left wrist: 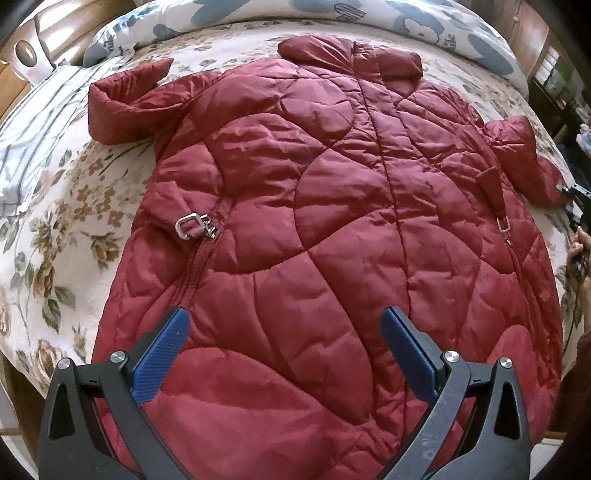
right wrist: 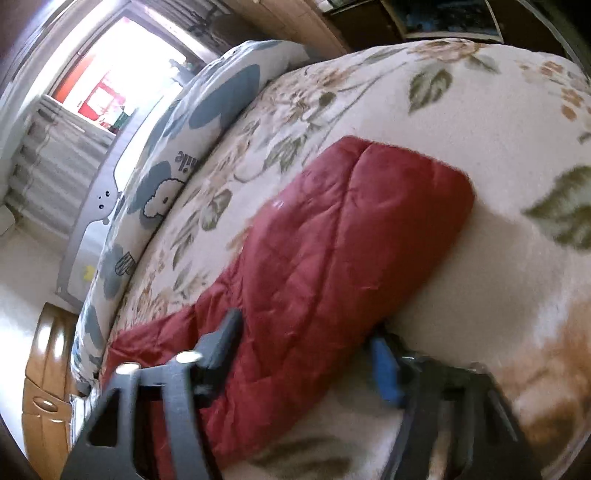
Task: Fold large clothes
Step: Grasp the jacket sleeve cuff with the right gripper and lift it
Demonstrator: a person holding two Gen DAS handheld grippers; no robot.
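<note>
A dark red quilted coat lies spread flat, collar at the far end, on a floral blanket. My left gripper hovers open over the coat's lower part, nothing between its blue pads. Both sleeves are bent near the shoulders. At the far right edge the right gripper sits by the right sleeve, with a hand behind it. In the blurred right wrist view that sleeve runs between the fingers of my right gripper, which press on it from both sides.
A white quilt with blue cartoon prints lies along the bed's far edge. A wooden bed frame and drawers stand at the left. A bright window is beyond the bed. Bare floral blanket surrounds the sleeve.
</note>
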